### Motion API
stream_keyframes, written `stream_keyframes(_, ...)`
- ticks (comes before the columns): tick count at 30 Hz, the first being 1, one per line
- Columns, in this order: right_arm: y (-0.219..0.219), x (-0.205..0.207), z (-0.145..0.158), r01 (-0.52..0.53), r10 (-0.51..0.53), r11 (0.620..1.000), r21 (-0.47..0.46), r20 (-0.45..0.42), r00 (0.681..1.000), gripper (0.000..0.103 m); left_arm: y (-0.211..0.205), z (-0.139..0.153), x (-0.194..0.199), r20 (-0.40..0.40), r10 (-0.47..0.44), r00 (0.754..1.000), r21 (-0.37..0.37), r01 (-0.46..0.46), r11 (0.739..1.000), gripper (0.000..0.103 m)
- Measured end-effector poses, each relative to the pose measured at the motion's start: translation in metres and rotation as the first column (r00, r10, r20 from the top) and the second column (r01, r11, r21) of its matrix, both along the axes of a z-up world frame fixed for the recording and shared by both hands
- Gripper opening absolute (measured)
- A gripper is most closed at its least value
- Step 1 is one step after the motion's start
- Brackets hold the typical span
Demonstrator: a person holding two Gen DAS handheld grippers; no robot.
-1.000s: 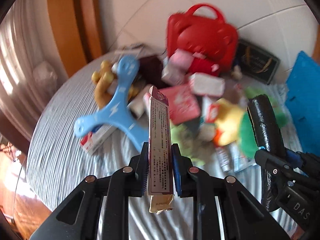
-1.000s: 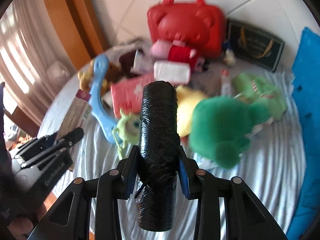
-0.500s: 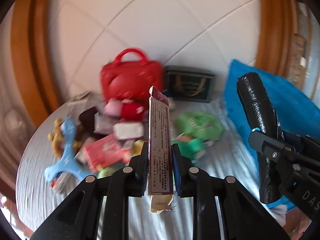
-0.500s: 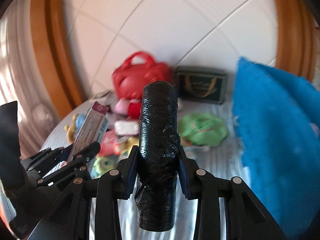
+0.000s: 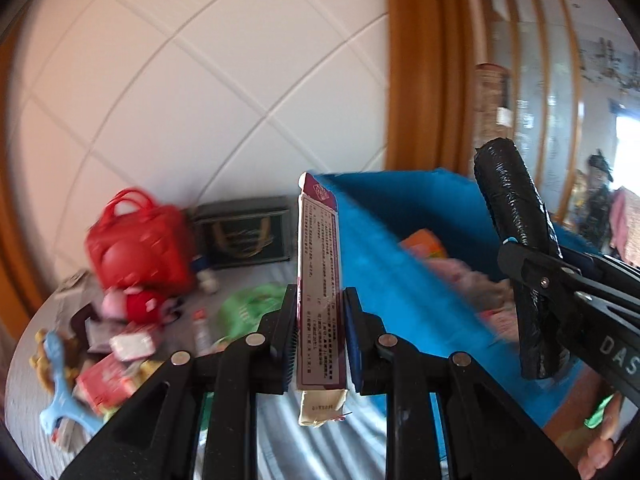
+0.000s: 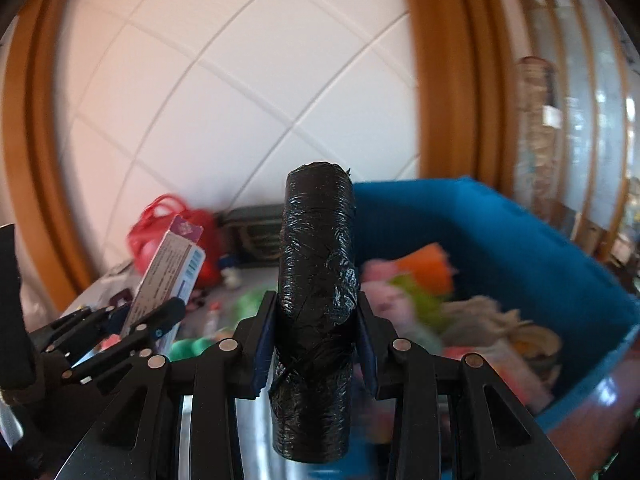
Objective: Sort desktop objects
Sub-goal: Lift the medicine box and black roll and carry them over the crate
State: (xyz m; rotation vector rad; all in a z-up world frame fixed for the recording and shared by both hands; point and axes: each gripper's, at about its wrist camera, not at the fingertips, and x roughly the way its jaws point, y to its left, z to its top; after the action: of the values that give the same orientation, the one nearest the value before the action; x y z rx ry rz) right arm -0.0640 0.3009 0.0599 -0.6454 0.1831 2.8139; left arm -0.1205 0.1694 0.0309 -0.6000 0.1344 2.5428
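**A:** What's nearest, and how will it handle?

**B:** The left tongs are clamped on a slim carton, standing upright between the pads and gripped across its narrow faces near the bottom. It looks light and stiff, though thin card will dent if squeezed harder; its lower flap is crumpled. The jaws are nearly closed, since the carton is so thin.

**A:** And the other one?

**B:** The right tongs grip a black plastic roll, upright, taken below its middle with the jaws part open around it. The film is glossy and probably slippery, soft on the surface and firm underneath, so a hold at mid-length suits it.

**A:** Beyond them?

**B:** A blue bin sits to the right, already holding soft things, too blurred to name. Both items are up in the air near its rim. Further left, on the striped tabletop, the clutter waits: a red bag and a dark box against the wall.
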Motion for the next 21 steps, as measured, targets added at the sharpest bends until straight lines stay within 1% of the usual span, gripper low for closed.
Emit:
stream_keyframes(5,0.057,0.019,0.009,0.106,-0.105,0.994,0.01,-0.033,0.994,0.035,0.055,0.015,0.014,-0.045,-0.061,0.997,0.003,0.061,0.998,0.02)
stream_keyframes(10,0.109,0.023,0.008,0.178,-0.177,0.984,0.026,-0.031,0.984,0.035,0.116,0.02,0.02,-0.044,-0.126,0.991,-0.013,0.125,0.992,0.02)
stream_keyframes(14,0.148,0.025,0.003,0.218,-0.218,0.975,0.039,-0.002,0.976,0.035,0.158,0.022,0.022,-0.017,-0.172,0.985,-0.038,0.171,0.985,0.02)
stream_keyframes(15,0.158,0.026,0.002,0.226,-0.226,0.973,0.04,0.01,0.974,0.035,0.162,0.023,0.024,-0.019,-0.176,0.984,-0.031,0.175,0.984,0.02)
stream_keyframes(16,0.167,0.024,0.0,0.231,-0.232,0.972,0.041,0.021,0.972,0.035,0.17,0.025,0.024,-0.012,-0.177,0.984,-0.04,0.176,0.984,0.021)
stream_keyframes(18,0.184,0.023,-0.006,0.242,-0.244,0.969,0.042,0.05,0.968,0.035,0.184,0.03,0.025,0.02,-0.213,0.977,-0.036,0.214,0.976,0.021)
stream_keyframes(21,0.202,0.022,-0.014,0.251,-0.253,0.967,0.042,0.082,0.964,0.035,0.205,0.03,0.028,0.018,-0.213,0.977,-0.062,0.214,0.975,0.021)
